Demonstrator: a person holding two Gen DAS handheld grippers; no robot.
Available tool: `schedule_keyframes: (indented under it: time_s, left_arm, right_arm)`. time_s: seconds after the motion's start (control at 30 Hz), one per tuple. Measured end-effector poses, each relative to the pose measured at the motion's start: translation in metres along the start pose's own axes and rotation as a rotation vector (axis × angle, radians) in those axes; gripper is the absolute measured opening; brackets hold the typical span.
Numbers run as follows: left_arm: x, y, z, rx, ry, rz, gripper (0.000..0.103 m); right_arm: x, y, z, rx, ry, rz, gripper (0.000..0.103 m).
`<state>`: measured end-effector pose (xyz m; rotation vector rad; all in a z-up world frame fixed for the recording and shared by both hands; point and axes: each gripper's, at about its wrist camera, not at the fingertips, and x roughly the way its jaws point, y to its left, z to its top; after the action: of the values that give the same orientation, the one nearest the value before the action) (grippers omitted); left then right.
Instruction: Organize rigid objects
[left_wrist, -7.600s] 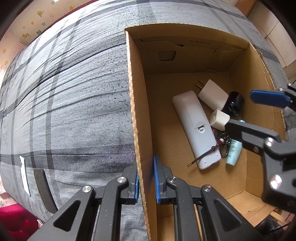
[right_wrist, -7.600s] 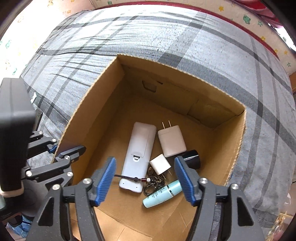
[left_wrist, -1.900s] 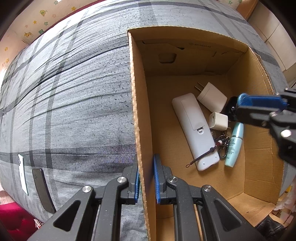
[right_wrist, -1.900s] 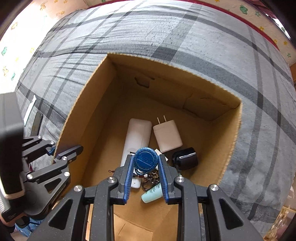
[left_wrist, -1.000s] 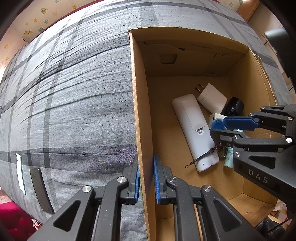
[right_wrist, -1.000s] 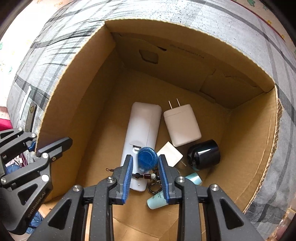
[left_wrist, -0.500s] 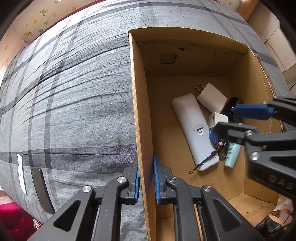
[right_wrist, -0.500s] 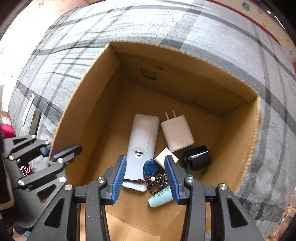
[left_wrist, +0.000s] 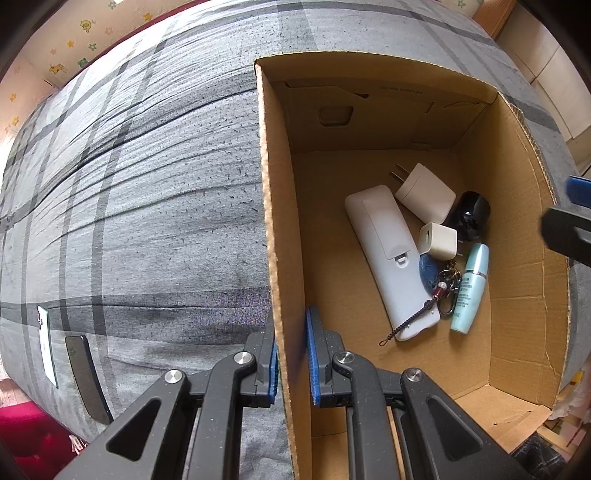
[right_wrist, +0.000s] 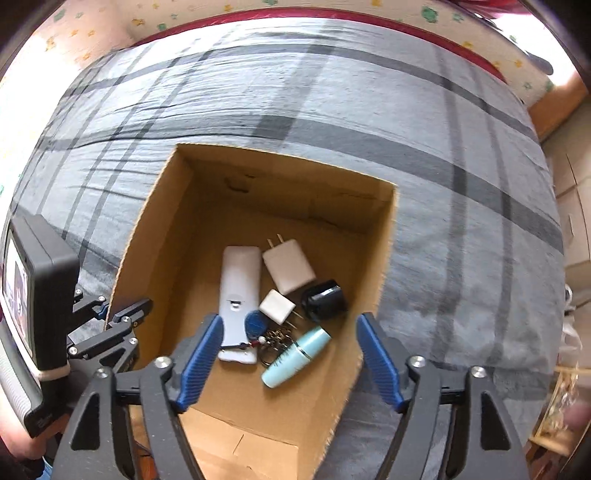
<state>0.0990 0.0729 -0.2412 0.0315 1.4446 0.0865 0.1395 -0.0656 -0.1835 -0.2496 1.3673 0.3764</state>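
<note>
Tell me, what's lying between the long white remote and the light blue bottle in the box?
The blue key fob with its keyring lies between the remote and the bottle; the left wrist view shows it best.

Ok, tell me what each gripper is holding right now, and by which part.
The left gripper is clamped on the cardboard box by its side wall's top edge. The right gripper holds nothing; its jaws have just been opening, above the box.

Quick count from my side: one cardboard box (right_wrist: 373, 280). Inside it I've got one white remote (right_wrist: 238, 291), two white plug chargers, the big one (right_wrist: 290, 271) and the small one (right_wrist: 277, 306), one black round thing (right_wrist: 325, 299), one blue key fob (right_wrist: 256, 323) on one keyring (right_wrist: 275, 338), and one teal tube (right_wrist: 295, 356). Lower left of my left view: two phones, one white (left_wrist: 47, 345), one dark (left_wrist: 86, 378).
</note>
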Motion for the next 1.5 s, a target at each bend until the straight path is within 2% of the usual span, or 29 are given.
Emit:
schedule_keyframes:
  time_s: [0.07, 0.1, 0.33, 0.37, 0.43, 0.47, 0.5, 0.63, 0.67, 0.77, 0.9, 1.13, 1.33, 1.5]
  left_arm:
    - [0.000, 0.000, 0.000, -0.001, 0.001, 0.002, 0.013]
    - [0.000, 0.000, 0.000, -0.002, 0.001, 0.004, 0.013]
    - [-0.001, -0.001, 0.000, -0.010, 0.009, 0.027, 0.017]
    - [-0.002, -0.002, -0.001, -0.011, 0.007, 0.029, 0.022]
    - [-0.006, -0.002, -0.001, -0.018, 0.001, 0.037, 0.051]
    - [-0.008, -0.001, -0.002, -0.027, -0.005, 0.038, 0.073]
    - [-0.013, 0.000, -0.002, -0.040, -0.018, 0.028, 0.084]
    - [-0.028, -0.004, 0.001, -0.043, -0.039, 0.021, 0.092]
    - [-0.032, -0.004, 0.001, -0.047, -0.037, 0.011, 0.102]
    - [-0.050, -0.008, 0.000, -0.046, -0.051, -0.016, 0.103]
    - [-0.080, -0.014, -0.006, -0.031, -0.092, -0.001, 0.103]
    - [-0.122, -0.019, -0.021, -0.068, -0.095, -0.002, 0.103]
    - [-0.158, -0.026, -0.038, -0.099, -0.156, -0.012, 0.103]
    - [-0.184, -0.040, -0.052, -0.077, -0.191, -0.025, 0.103]
  right_arm:
    - [-0.003, -0.004, -0.002, 0.018, 0.004, -0.001, 0.098]
    - [-0.004, -0.006, -0.004, 0.025, 0.005, -0.002, 0.102]
    - [-0.020, -0.016, -0.017, 0.051, -0.016, -0.016, 0.103]
    - [-0.023, -0.017, -0.018, 0.053, -0.020, -0.019, 0.103]
    - [-0.027, -0.018, -0.021, 0.052, -0.026, -0.021, 0.103]
    - [-0.029, -0.018, -0.022, 0.049, -0.031, -0.022, 0.103]
    - [-0.032, -0.018, -0.024, 0.043, -0.040, -0.030, 0.103]
    - [-0.043, -0.020, -0.028, 0.047, -0.056, -0.034, 0.103]
    - [-0.047, -0.021, -0.029, 0.047, -0.062, -0.037, 0.103]
    - [-0.060, -0.023, -0.032, 0.049, -0.079, -0.041, 0.103]
    - [-0.076, -0.027, -0.037, 0.065, -0.089, -0.038, 0.103]
    - [-0.108, -0.027, -0.050, 0.057, -0.122, -0.032, 0.103]
    - [-0.140, -0.029, -0.062, 0.050, -0.160, -0.047, 0.103]
    - [-0.163, -0.037, -0.075, 0.078, -0.203, -0.053, 0.103]
